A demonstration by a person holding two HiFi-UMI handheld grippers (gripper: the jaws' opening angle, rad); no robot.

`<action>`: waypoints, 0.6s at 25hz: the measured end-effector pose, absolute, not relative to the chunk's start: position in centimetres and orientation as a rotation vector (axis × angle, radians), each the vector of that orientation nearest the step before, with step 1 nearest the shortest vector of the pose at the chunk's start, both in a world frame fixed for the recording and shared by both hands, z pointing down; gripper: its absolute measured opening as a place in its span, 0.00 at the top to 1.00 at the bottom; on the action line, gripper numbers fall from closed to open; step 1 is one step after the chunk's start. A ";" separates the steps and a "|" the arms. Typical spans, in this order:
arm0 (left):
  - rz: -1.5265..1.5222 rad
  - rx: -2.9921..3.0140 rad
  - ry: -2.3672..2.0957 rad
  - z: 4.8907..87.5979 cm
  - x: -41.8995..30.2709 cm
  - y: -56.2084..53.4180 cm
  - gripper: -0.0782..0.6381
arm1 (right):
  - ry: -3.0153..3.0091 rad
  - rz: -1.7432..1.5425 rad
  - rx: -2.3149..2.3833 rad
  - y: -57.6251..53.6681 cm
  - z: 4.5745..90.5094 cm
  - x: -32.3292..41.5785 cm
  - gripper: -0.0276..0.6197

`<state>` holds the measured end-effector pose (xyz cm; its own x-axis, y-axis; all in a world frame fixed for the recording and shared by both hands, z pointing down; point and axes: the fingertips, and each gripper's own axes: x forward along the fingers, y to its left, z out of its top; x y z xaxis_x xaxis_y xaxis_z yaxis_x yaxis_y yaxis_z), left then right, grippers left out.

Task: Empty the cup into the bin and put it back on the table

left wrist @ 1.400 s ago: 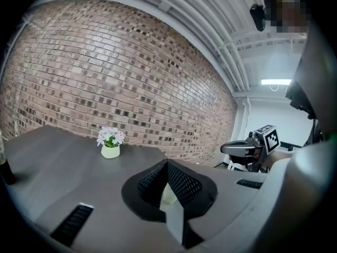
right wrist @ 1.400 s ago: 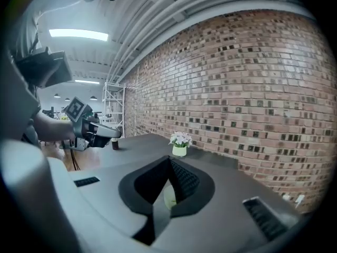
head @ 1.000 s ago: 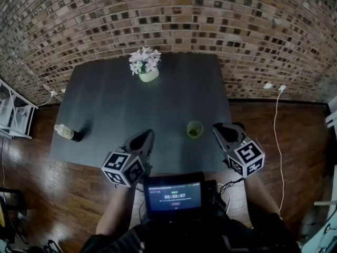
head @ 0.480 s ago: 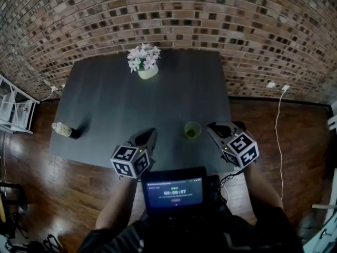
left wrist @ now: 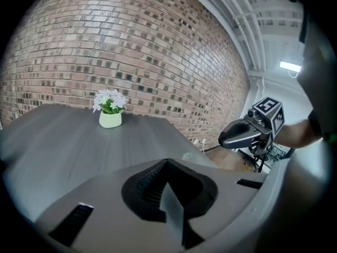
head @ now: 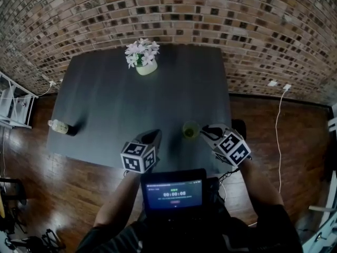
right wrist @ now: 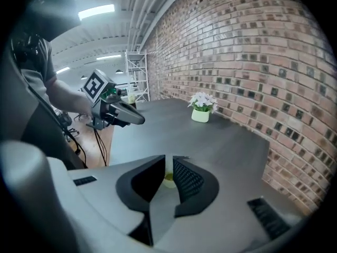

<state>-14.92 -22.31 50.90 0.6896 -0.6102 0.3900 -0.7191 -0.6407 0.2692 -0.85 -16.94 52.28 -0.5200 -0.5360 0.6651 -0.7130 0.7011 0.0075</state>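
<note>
Both grippers have sunk and pushed forward over the near edge of the desk (head: 105, 107) since a second ago. The right gripper (head: 204, 131), which hung back from the green cup (head: 190, 130) then, now has its tips just beside it. Its jaws have just been opening, and they stand a narrow slit apart. In the right gripper view the cup shows through that slit, just ahead of the tips, and the pads do not press on it.

The left gripper (head: 154, 135) hangs over the desk's front edge, to the left of the cup and clear of it. Its jaws are together with nothing between them.

The cup stands upright on the desk, near the front edge and right of the middle — what it contains cannot be made out. A pale pot of white flowers (head: 142, 59) stands at the far edge, by the brick wall (head: 210, 15). A bottle (head: 62, 126) lies on its side at the desk's left edge, well apart from the cup. A lit screen (head: 174, 194) sits below the grippers, close to the person.
</note>
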 end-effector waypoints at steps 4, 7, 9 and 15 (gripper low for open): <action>0.395 2.470 -1.041 52.3 -14.6 -22.3 0.89 | -2.230 0.386 0.876 -16.9 54.0 -0.9 0.88; 0.413 2.461 -1.041 53.3 -14.4 -22.2 0.89 | -2.215 0.412 0.839 -16.9 55.0 -0.9 0.77; 0.432 2.454 -1.035 54.1 -14.5 -21.9 0.89 | -2.206 0.418 0.809 -16.8 55.6 -1.1 0.75; 0.445 2.402 -1.062 55.9 -14.9 -21.9 0.89 | -2.174 0.432 0.772 -16.9 57.4 -0.5 0.65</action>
<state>-14.93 -21.92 55.87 0.6471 -0.6019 0.4679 -0.7557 -0.5876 0.2892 -0.51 -16.86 57.44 -0.5168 -0.3870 0.7637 -0.6497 0.7582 -0.0555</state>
